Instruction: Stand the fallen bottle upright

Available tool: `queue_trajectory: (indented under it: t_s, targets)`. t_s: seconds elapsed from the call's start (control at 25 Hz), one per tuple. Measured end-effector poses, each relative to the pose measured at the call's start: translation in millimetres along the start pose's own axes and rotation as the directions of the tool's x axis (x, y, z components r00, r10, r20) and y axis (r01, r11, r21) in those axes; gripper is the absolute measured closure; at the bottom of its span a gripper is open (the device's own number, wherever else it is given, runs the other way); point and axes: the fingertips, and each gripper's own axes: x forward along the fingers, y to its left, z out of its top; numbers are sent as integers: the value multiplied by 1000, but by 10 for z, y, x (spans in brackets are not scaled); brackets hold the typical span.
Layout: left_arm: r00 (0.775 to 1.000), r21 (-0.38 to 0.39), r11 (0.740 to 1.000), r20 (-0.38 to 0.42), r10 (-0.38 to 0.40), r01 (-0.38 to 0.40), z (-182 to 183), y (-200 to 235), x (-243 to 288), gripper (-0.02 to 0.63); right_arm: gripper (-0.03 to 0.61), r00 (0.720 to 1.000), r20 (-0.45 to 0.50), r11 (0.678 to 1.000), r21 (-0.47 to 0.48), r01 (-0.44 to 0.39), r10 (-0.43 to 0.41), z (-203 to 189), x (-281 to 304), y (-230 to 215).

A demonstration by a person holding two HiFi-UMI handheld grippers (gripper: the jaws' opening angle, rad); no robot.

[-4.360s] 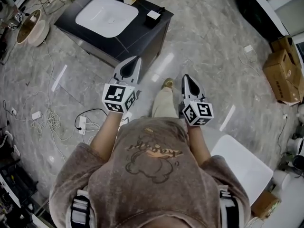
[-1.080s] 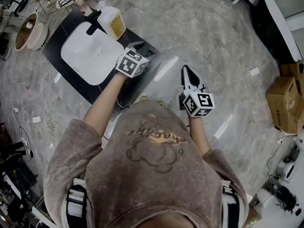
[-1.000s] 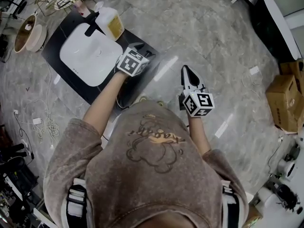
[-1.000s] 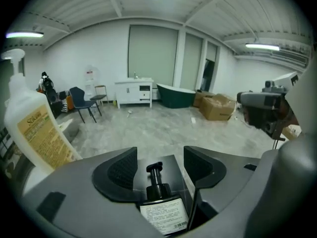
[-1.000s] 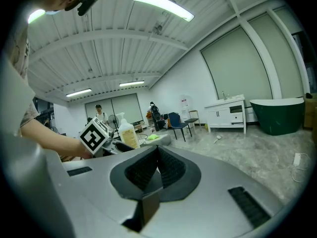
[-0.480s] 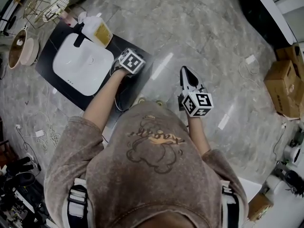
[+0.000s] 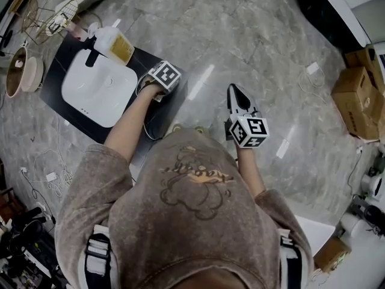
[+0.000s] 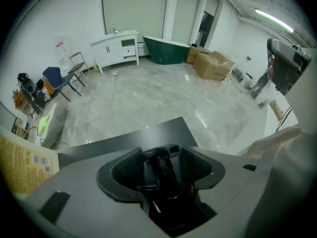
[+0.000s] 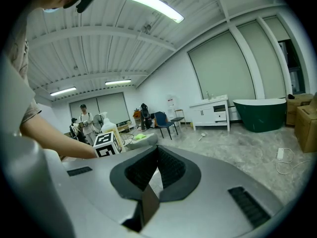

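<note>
Far left: a brown bowl (image 7: 16, 71) and a wire basket (image 7: 40, 20) sit on the floor (image 7: 240, 35), just off the left end of the counter.
Counter: a black counter (image 7: 139, 60) carries a white basin (image 7: 99, 83). A black faucet (image 7: 91, 58) stands at the basin's far edge.
Labelled bottle: a white bottle with a yellow label (image 7: 115, 44) stands upright at the back of the counter, just beside the faucet. Its label also shows at the left edge of the left gripper view.
Left gripper: the left gripper (image 8: 166, 165) is over the right end of the counter, to the right of the basin. Its jaws are pressed in on a glossy black bottle (image 8: 161, 178), one pad against each side.
Task item: the black bottle is held between those jaws and lies along their line, its squarish head toward the tips. The counter's far corner shows beyond it. Contact with the counter top cannot be confirmed from either view.
Right gripper: the right gripper (image 7: 235, 93) is held over open floor, well apart from the counter and to the right of the person's legs. Its jaws are drawn together at the tips, with nothing between them.
Far right: cardboard boxes (image 7: 355, 98) rest on the floor near the right edge of the head view.
</note>
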Motion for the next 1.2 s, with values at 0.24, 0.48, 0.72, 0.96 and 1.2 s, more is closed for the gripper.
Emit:
queue_trajectory:
  t_s: [0.24,0.48,0.72,0.96,1.2]
  targets:
    - [1000,-21,1000,-7,-2,2,0,3,33,370,580,1000,-2,1000,2,22,-22,-6,-33,-84]
    - [1000,-34,999,2,28,-28,27,61,24,440,580,1000,-9,1000,1,22,-22,-22,-38,-94]
    - [1000,-18,999,8,29,-28,65,56,25,443,580,1000,-18,1000,0,6,-6,-41,-10,-51]
    - [997,-42,997,46,61,-59,138,106,-189,443,580,1000,-23,1000,7,-14,14,-63,-2,23]
    - [986,-23,995,130,103,-101,348,170,-401,443,580,999,-23,999,7,-38,38,-80,19,99]
